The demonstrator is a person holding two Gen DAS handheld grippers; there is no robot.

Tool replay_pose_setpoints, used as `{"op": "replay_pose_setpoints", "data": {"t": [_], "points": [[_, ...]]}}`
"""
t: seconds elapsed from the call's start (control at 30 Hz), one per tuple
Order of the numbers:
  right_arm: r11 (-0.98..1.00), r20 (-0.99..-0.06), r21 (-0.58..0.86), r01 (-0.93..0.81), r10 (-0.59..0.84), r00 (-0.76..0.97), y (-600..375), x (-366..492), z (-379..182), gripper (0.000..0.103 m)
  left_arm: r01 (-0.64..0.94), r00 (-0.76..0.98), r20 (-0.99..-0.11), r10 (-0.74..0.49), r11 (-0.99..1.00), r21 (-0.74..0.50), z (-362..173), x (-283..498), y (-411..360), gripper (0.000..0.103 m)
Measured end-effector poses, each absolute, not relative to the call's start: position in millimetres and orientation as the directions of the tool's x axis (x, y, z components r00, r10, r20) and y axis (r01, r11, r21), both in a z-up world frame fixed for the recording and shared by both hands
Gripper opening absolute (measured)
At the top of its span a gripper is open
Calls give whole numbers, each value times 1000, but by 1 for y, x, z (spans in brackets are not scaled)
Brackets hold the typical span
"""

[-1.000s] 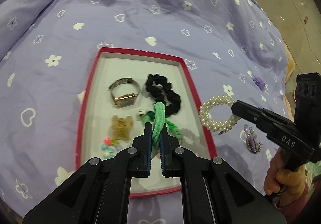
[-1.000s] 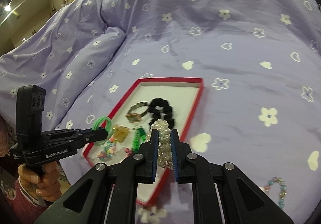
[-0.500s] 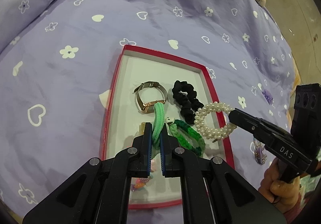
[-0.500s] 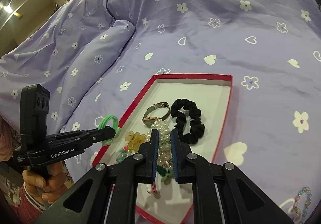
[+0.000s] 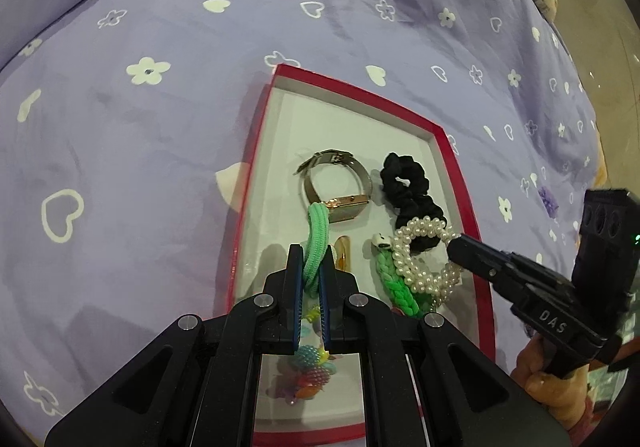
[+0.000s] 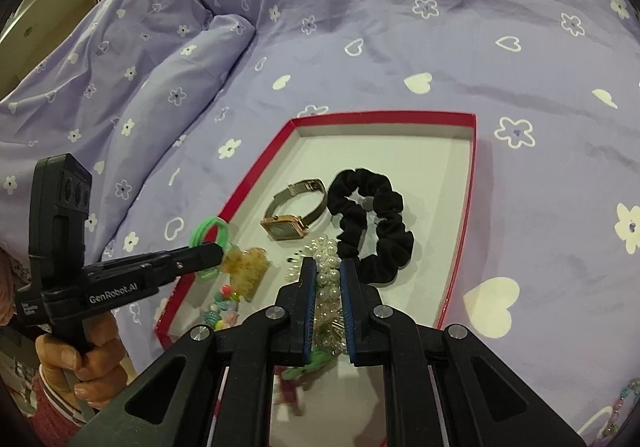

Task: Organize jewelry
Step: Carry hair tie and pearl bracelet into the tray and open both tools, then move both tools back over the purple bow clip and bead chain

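Note:
A shallow red-rimmed box (image 5: 436,135) (image 6: 468,119) lies on the purple bedspread. My left gripper (image 5: 311,267) (image 6: 218,255) is shut on a light green hair tie (image 5: 318,235) (image 6: 208,229) and hovers over the box's near part. My right gripper (image 6: 328,275) (image 5: 454,249) is shut on a pearl bracelet (image 5: 424,255) (image 6: 326,251) above the box's right side. Inside the box lie a rose-gold watch (image 5: 340,183) (image 6: 296,209), a black scrunchie (image 5: 408,187) (image 6: 372,223), a green braided band (image 5: 394,283), an amber hair clip (image 6: 246,263) and colourful beads (image 5: 312,367) (image 6: 220,307).
A purple bedspread (image 5: 140,127) with white hearts and flowers surrounds the box. A fold of it rises at the left in the right wrist view (image 6: 192,59). A small beaded bracelet (image 6: 624,403) lies on the bed at the lower right. A hand (image 6: 76,355) holds the left gripper.
Both grippers have moved in over the box and lower, each still gripping its item. The pearl bracelet went from beside the box's right rim to above its inside.

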State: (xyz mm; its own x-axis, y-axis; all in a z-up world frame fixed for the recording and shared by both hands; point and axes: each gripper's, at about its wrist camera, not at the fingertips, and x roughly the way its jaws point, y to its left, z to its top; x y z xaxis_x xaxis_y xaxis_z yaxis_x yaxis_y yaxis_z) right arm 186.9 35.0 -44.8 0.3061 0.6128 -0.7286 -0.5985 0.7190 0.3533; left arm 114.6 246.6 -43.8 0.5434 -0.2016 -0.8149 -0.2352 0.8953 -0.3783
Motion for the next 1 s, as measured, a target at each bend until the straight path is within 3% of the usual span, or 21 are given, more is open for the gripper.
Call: {"op": "replay_pose_setpoints", "data": {"t": [0.33, 0.57, 0.7, 0.83, 1.0], "points": [[733, -764, 341, -588, 581, 281, 37, 189, -64, 12, -266, 505, -835, -217, 882, -390, -64, 115, 250, 7], [730, -767, 337, -595, 579, 277, 38, 189, -64, 16, -270, 493, -845, -205, 887, -374, -63, 116, 247, 13], [729, -765, 344, -592, 583, 273, 38, 189, -63, 17, -262, 490, -848, -200, 894, -362, -62, 114, 243, 22], [727, -761, 356, -588, 590, 269, 36, 189, -62, 27, -256, 487, -855, -180, 906, -337, -60, 113, 236, 26], [720, -750, 364, -591, 603, 273, 34, 185, -55, 28, -267, 481, -859, -173, 905, -332, -58, 111, 237, 31]]}}
